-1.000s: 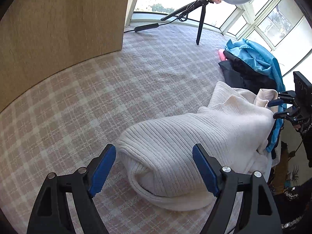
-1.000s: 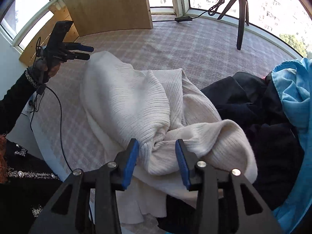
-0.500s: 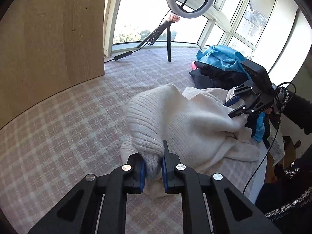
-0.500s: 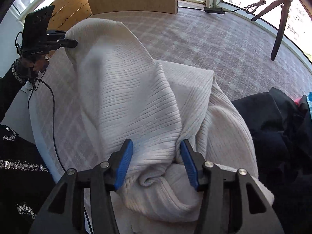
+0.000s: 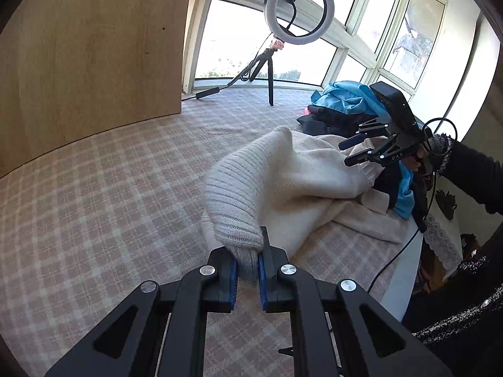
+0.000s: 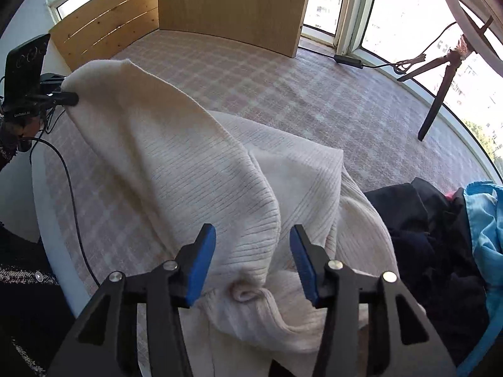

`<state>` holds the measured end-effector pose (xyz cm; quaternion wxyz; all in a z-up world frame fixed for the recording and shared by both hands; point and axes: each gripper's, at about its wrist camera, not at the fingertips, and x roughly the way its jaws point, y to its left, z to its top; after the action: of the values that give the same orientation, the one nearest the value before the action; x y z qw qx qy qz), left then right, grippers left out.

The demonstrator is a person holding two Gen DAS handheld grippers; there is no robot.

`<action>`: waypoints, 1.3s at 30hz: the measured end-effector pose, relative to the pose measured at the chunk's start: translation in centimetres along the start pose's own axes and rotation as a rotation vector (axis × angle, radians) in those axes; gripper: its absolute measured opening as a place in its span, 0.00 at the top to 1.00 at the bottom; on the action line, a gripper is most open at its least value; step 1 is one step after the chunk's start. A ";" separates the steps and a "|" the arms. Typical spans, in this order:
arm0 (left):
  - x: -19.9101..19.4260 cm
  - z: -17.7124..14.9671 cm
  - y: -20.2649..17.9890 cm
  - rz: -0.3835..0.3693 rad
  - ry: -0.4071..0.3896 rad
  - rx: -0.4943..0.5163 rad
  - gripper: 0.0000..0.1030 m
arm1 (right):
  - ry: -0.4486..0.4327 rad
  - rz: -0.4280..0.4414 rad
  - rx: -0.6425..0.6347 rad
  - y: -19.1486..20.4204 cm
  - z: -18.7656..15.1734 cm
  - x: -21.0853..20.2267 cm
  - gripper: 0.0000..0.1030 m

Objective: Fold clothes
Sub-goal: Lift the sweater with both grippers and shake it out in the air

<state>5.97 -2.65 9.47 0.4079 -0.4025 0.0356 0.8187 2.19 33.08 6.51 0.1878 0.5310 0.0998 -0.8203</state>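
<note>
Pinching cream ribbed sweater (image 5: 292, 176) hem: left hand-held gripper (image 5: 247, 262), lifted off plaid bed (image 5: 103, 188).
Right hand-held gripper (image 6: 253, 259) jaws opening, spread over sweater folds, not gripping.

Bright window daylight, blown-out panes, fisheye-bent edges

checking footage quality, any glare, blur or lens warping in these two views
Left wrist view: windows blown out white, strong fisheye bend, dark corners, cream sweater sharp. Right wrist view: same bending, panes overexposed, sunlight patches on the checked cover, no motion blur.
</note>
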 end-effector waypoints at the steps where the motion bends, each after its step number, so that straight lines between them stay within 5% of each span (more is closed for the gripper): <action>1: -0.1 -0.4 0.0 0.005 -0.002 -0.006 0.91 | 0.015 0.024 0.007 -0.2 0.2 0.7 0.53; 4: -0.3 -0.9 0.1 0.024 -0.009 -0.032 0.91 | 0.083 0.058 0.020 -0.7 0.2 3.2 0.54; 5: -0.5 -0.6 0.1 0.038 -0.014 -0.037 0.92 | 0.092 0.071 0.029 -0.8 0.0 3.5 0.60; 6: -0.8 -0.3 0.1 0.054 -0.021 -0.042 0.92 | 0.091 0.094 0.045 -0.8 -0.3 3.3 0.91; 8: -2.3 2.3 -0.3 0.092 -0.058 -0.023 0.92 | 0.050 0.099 0.046 -0.5 -0.4 1.5 0.94; 12: -7.8 10.7 -3.2 0.177 -0.171 0.116 0.93 | -0.176 -0.140 -0.017 0.2 2.2 -9.1 0.94; 17: -18.1 20.0 -10.0 0.255 -0.378 0.322 0.93 | -0.552 -0.469 0.044 1.0 6.4 -28.4 0.95; 21: -25.7 22.0 -14.4 0.328 -0.500 0.436 0.93 | -0.776 -0.613 0.085 3.6 6.1 -40.6 0.95; 24: -30.5 21.3 -16.3 0.369 -0.566 0.470 0.93 | -0.897 -0.638 0.064 6.2 4.5 -46.0 0.95; 31: -36.0 17.9 -18.4 0.423 -0.591 0.491 0.93 | -1.045 -0.644 0.000 12.3 1.2 -48.5 0.95; 35: -34.0 18.0 -15.5 0.417 -0.501 0.442 0.93 | -0.978 -0.639 -0.006 12.2 2.8 -45.4 0.95; 39: -26.6 20.3 -8.0 0.429 -0.323 0.332 0.93 | -0.851 -0.591 0.012 9.2 6.3 -39.4 0.95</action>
<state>7.87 -6.51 43.60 0.2862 -0.1787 0.1876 0.9225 15.14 30.37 45.25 -0.0312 0.1005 0.1558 -0.9822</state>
